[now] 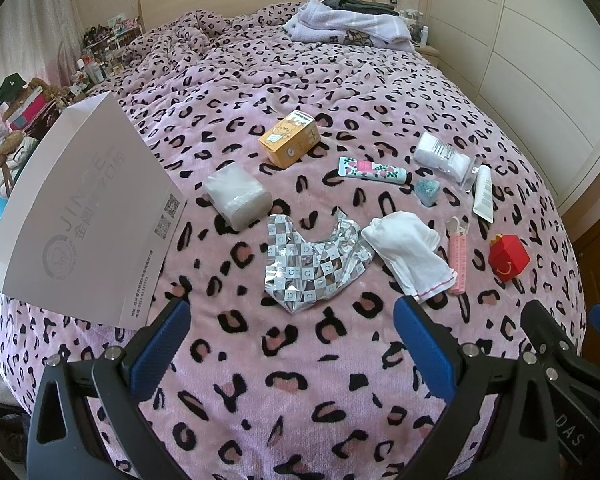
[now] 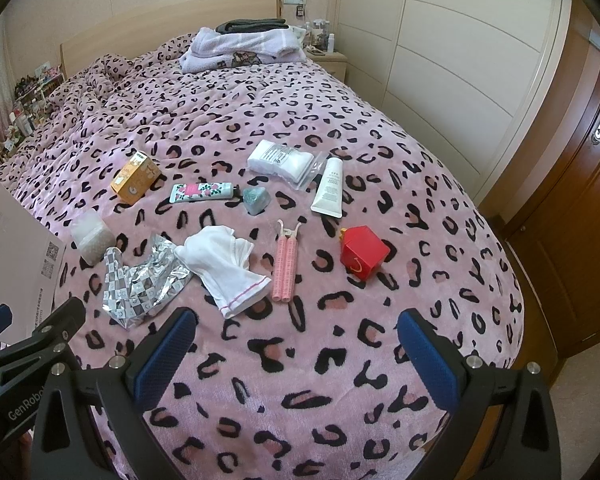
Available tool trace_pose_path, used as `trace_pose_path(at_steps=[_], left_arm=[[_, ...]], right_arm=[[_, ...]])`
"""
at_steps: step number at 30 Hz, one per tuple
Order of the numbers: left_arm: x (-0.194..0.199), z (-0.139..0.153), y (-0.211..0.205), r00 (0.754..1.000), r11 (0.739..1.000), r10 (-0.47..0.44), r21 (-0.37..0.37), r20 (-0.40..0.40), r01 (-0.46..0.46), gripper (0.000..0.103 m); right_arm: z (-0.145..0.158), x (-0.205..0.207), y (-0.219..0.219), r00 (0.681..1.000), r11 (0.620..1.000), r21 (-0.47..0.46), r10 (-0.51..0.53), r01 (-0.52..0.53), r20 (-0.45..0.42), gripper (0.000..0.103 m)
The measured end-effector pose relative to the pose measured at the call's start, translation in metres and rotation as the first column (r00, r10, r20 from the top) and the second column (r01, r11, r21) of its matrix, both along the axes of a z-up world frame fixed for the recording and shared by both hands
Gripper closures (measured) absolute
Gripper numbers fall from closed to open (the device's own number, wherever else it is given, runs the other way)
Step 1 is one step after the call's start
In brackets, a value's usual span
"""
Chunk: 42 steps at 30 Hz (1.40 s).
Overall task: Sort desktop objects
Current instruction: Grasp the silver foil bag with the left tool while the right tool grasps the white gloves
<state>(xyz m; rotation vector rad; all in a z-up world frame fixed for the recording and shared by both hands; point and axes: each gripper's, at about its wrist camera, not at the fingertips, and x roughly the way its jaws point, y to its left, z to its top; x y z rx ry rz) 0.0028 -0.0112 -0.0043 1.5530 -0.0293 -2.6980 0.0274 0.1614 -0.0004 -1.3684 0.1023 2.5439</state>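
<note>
Small objects lie on a pink leopard-print blanket (image 1: 300, 92): an orange box (image 1: 289, 139), a frosted white block (image 1: 238, 195), a silver checkered pouch (image 1: 312, 258), a white glove (image 1: 410, 256), a floral tube (image 1: 370, 170), a teal heart (image 1: 426, 191), a white tube (image 1: 483, 194), a wipes pack (image 1: 440, 155), a pink roller pair (image 1: 458, 256) and a red box (image 1: 508, 258). A white paper bag (image 1: 88, 216) stands at the left. My left gripper (image 1: 292, 344) is open and empty, near the pouch. My right gripper (image 2: 298, 354) is open and empty, near the glove (image 2: 224, 266).
Folded lilac towels (image 1: 352, 24) lie at the bed's head. A cluttered shelf (image 1: 100, 52) stands left of the bed. A white wardrobe (image 2: 460, 60) and a brown door (image 2: 580, 200) stand at the right. The bed's near edge drops off below both grippers.
</note>
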Motion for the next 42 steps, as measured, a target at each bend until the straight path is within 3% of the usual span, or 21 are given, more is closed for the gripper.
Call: trace_pose_path(at_steps=[4,8,11,13,15,18,21,26,30,37,42], left_arm=[[-0.002,0.002,-0.013,1.000,0.996,-0.014,0.089,0.000,0.014,0.000],[0.002,0.003,-0.039,0.997,0.992,0.033,0.122,-0.065,-0.025,0.000],[0.012,-0.011,-0.052,0.991,0.989,0.019,0.148,-0.131,0.001,0.000],[0.015,-0.024,-0.054,0.991,0.986,-0.022,0.160,-0.131,0.043,0.000],[0.012,-0.040,-0.051,0.994,0.984,-0.069,0.159,-0.089,0.082,0.000],[0.000,-0.064,-0.036,0.994,0.989,-0.107,0.099,-0.027,0.109,0.000],[-0.016,-0.083,-0.024,0.991,0.988,-0.132,0.078,0.004,0.131,0.000],[-0.053,-0.105,-0.023,0.992,0.980,-0.106,0.178,0.064,0.093,0.000],[-0.073,-0.121,-0.019,0.992,0.984,-0.088,0.161,0.092,0.073,0.000],[-0.090,-0.146,-0.007,0.986,0.984,-0.087,0.168,0.140,0.063,0.000],[-0.102,-0.167,0.006,0.978,0.992,-0.092,0.102,0.187,0.074,0.000]], right_arm=[[0.002,0.001,0.005,1.000,1.000,0.008,0.026,-0.026,-0.010,0.000],[0.000,0.011,0.031,0.999,0.996,0.089,-0.020,0.024,-0.040,0.000],[-0.025,0.015,0.052,0.999,0.996,0.090,-0.030,0.028,0.024,0.000],[-0.045,0.016,0.065,0.997,0.998,0.058,-0.041,0.037,0.065,0.000],[-0.062,0.017,0.072,0.996,0.999,-0.003,-0.045,0.046,0.075,0.000],[-0.077,0.013,0.071,0.998,0.995,-0.095,-0.002,0.008,0.061,0.000],[-0.077,-0.004,0.060,0.997,0.993,-0.108,0.059,-0.054,0.040,0.000],[-0.076,-0.034,0.042,0.987,0.979,-0.127,0.159,-0.158,0.002,0.000],[-0.075,-0.057,0.028,0.971,0.961,-0.139,0.237,-0.239,-0.029,0.000],[-0.073,-0.078,0.021,0.961,0.954,-0.121,0.275,-0.276,-0.024,0.000],[-0.076,-0.072,0.032,0.967,0.953,-0.169,0.252,-0.252,-0.022,0.000]])
